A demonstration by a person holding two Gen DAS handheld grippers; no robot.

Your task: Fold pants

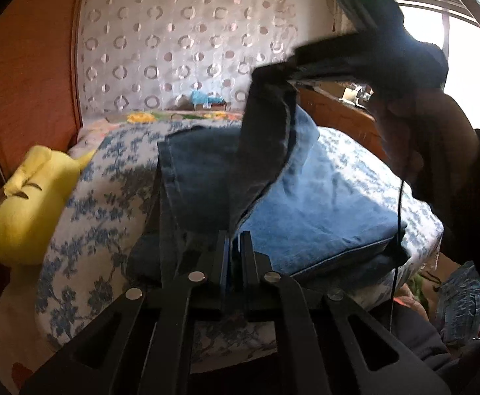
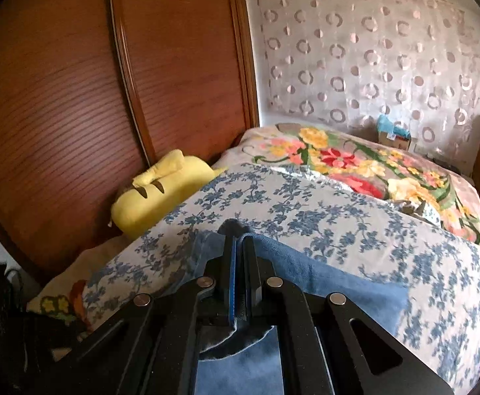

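Both hand-held grippers were clenched on the jeans (image 1: 207, 177). My left hand-held gripper (image 1: 235, 247) had denim pinched between its fingers at the near edge. The right hand-held gripper (image 1: 292, 65) had its fingers tight on a fold, held up above the bed (image 1: 85, 230), cloth hanging from it in a dark drape. Right wrist view agreed: fabric clamped between the fingers (image 2: 240, 250), rest of the denim trailing below and off to the right.

Jeans lay on the blue floral bedspread (image 2: 338, 223), directly ahead of the left tool and under the right. Long axis looked to run away from me toward the curtain (image 1: 180, 49), though bunching hid the far end; I couldn't tell waist from hems.

Key relation as I judged it: the raised edge sat above the flat part, right hand higher, left hand nearer the bed. Next move probably meant carrying that edge along the long axis. Plush toy (image 1: 32, 204) was well off left.
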